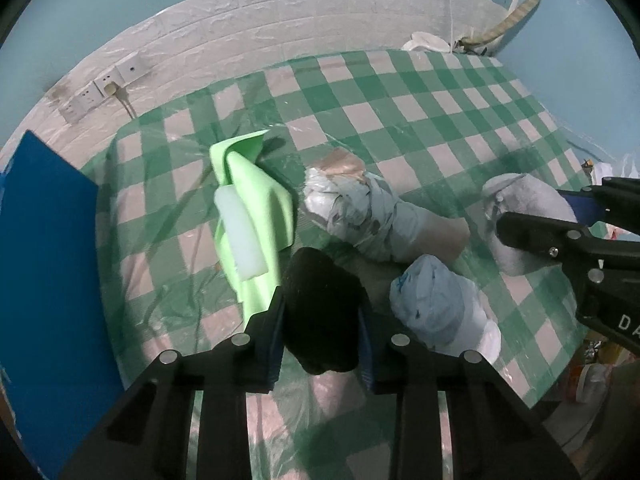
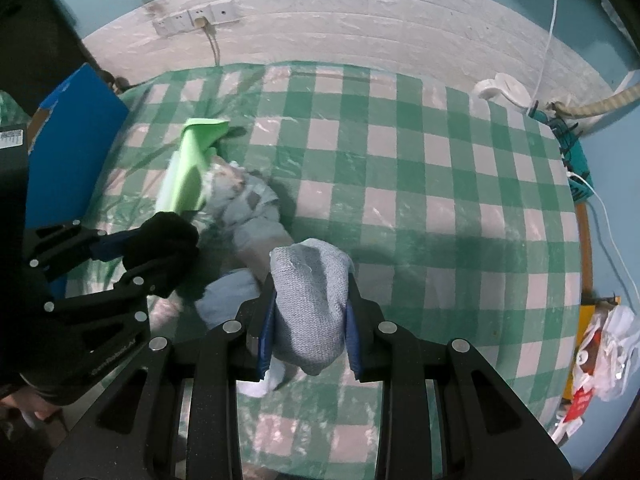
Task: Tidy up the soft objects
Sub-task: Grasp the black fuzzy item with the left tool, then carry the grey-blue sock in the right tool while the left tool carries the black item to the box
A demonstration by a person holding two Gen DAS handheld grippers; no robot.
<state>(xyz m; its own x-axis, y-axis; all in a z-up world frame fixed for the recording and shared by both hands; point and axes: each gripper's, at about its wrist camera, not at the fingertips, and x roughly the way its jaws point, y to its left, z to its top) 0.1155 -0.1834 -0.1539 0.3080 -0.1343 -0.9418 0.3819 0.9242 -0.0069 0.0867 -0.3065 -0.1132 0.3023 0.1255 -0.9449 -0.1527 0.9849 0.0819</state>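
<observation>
My left gripper (image 1: 322, 312) is shut on a black rolled sock (image 1: 320, 308), held above the checked table; it also shows in the right wrist view (image 2: 162, 252). My right gripper (image 2: 310, 316) is shut on a grey-blue knitted roll (image 2: 310, 300), seen in the left wrist view (image 1: 520, 220) at the right. On the table lie a patterned grey cloth roll (image 1: 360, 212), a pale blue-white bundle (image 1: 440, 304), and a light green folded cloth (image 1: 252, 208) with a white foam block (image 1: 242, 236) on it.
The table has a green and white checked cloth under clear plastic (image 2: 420, 200). A blue board (image 1: 44, 260) stands at the left edge. A white brick wall with sockets (image 2: 192, 20) is behind. Bags and clutter (image 2: 600, 352) lie off the right edge.
</observation>
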